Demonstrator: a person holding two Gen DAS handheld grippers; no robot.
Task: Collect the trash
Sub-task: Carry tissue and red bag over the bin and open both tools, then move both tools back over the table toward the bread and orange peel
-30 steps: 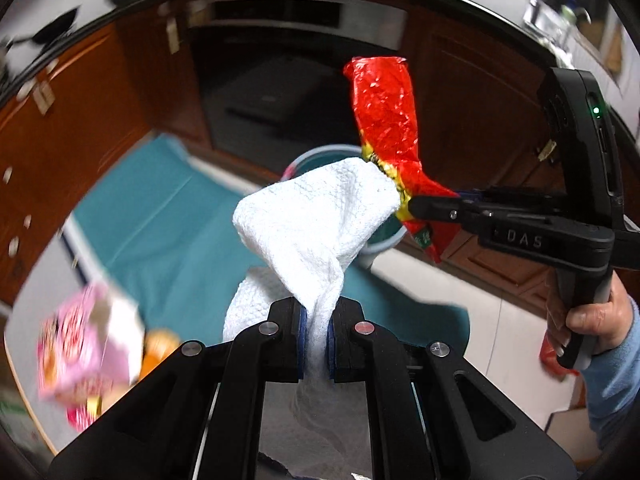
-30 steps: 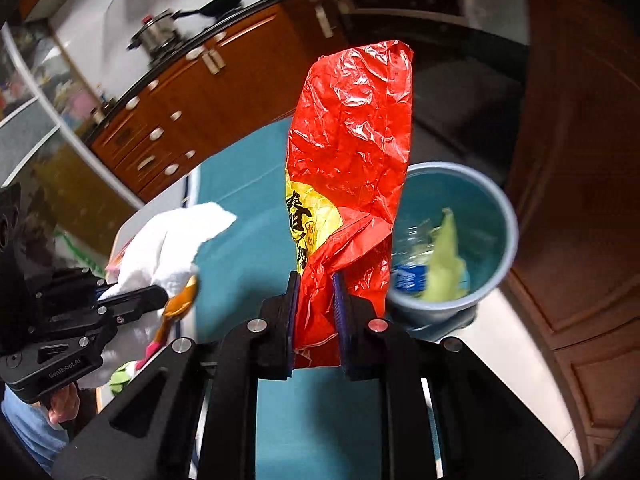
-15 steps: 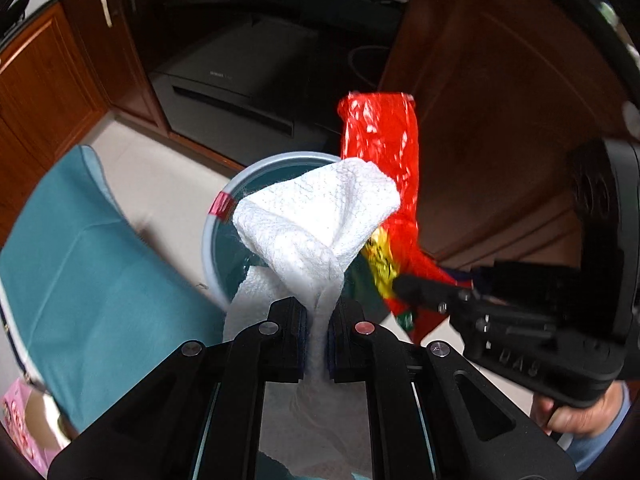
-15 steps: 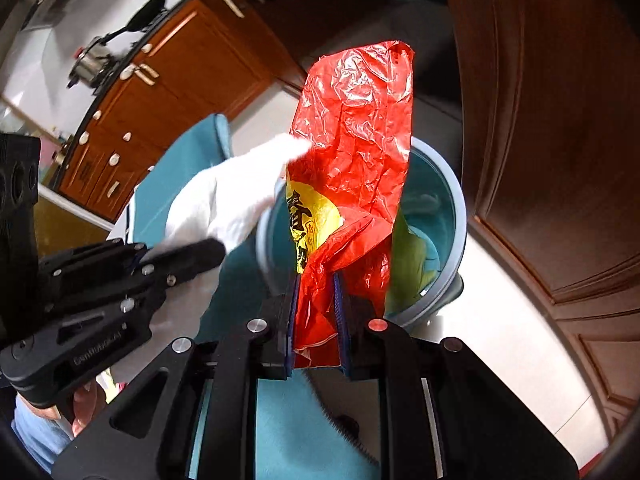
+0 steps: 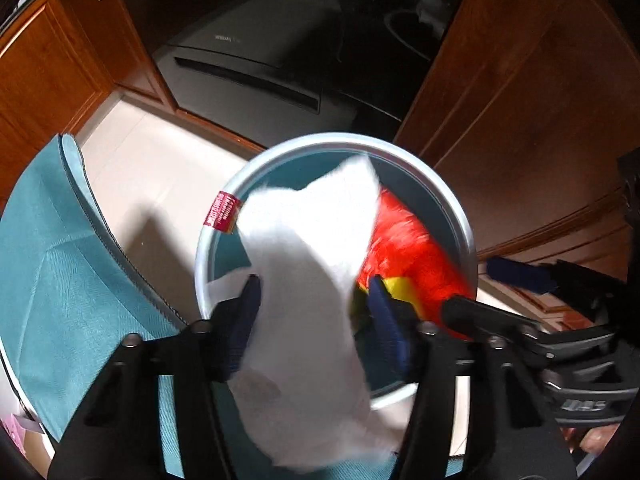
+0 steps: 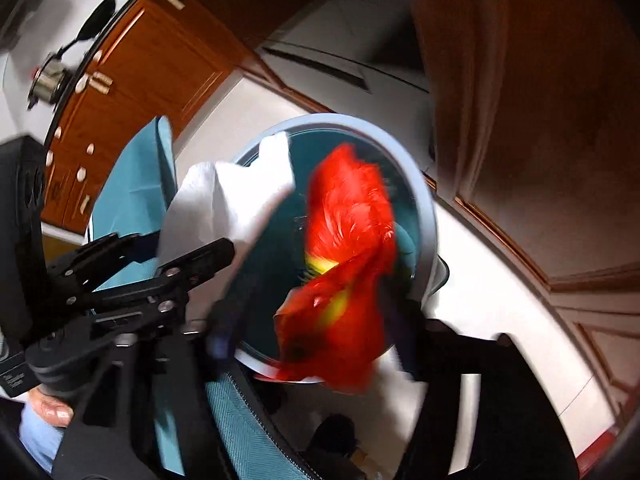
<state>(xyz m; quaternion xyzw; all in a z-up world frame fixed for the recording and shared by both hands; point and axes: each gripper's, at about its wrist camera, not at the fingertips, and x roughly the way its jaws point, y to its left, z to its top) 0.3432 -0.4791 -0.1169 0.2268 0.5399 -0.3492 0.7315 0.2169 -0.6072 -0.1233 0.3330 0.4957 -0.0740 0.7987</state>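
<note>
I see a soft, dimpled paper towel (image 5: 308, 280); a glossy, crinkled red foil wrapper (image 6: 352, 240); a smooth matt plastic bin (image 5: 448, 196); woven teal cloth (image 5: 48, 280); polished wood cabinets (image 5: 520, 100).

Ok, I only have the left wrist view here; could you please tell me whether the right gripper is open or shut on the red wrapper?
Observer: In the right wrist view, the right gripper is open. Its fingers stand wide on either side of the red wrapper, though both are blurred.
Operator: Thank you. Is the wrapper over the bin?
Observer: Its upper part is over the bin opening. Its lower end overlaps the near rim, so I cannot tell whether it will clear.
Operator: And the paper towel?
Observer: From this side only a corner of the paper towel reaches across the bin's left rim.
</note>
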